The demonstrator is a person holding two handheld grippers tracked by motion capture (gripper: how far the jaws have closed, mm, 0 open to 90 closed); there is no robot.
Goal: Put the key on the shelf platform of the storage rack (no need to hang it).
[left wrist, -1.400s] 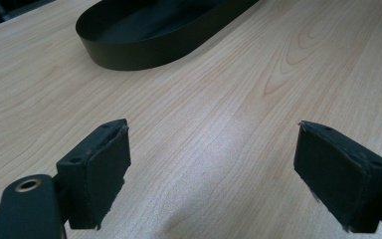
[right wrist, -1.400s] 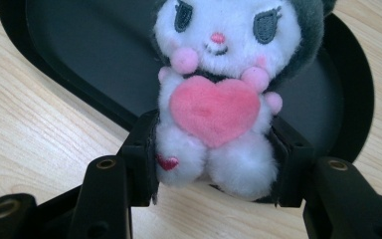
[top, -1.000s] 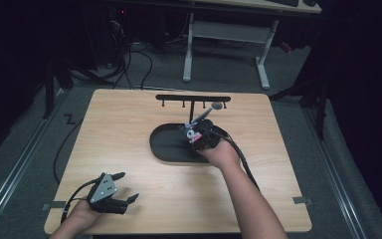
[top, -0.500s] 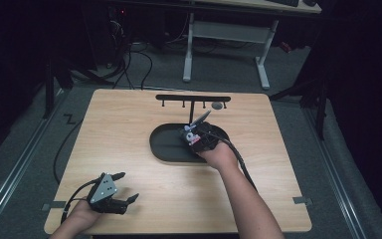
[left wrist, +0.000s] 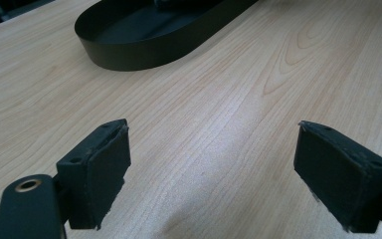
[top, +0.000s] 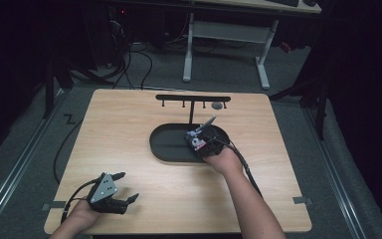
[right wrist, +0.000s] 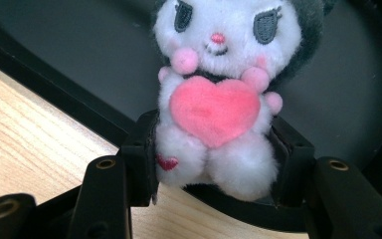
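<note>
A white plush toy (right wrist: 214, 99) with a dark hood and a pink heart on its chest hangs upright between the jaws of my right gripper (right wrist: 214, 164). The pads squeeze its lower body from both sides. Behind and under it lies a black oval tray (right wrist: 79, 59). In the high view the right gripper (top: 199, 142) hovers over the right end of that tray (top: 166, 144). My left gripper (top: 128, 186) rests near the table's front left corner. In its own view the left gripper (left wrist: 214, 174) stands open over bare wood, the tray (left wrist: 144, 55) farther off.
A black T-shaped rack (top: 193, 98) with small hooks stands behind the tray, and a small grey round piece (top: 218, 105) hangs under its right end. The wooden table (top: 129, 124) ends close behind the rack. Cables and desk legs lie on the floor beyond.
My right gripper has sunk a little toward the tray with the plush toy still in its jaws. The left gripper has kept still.
</note>
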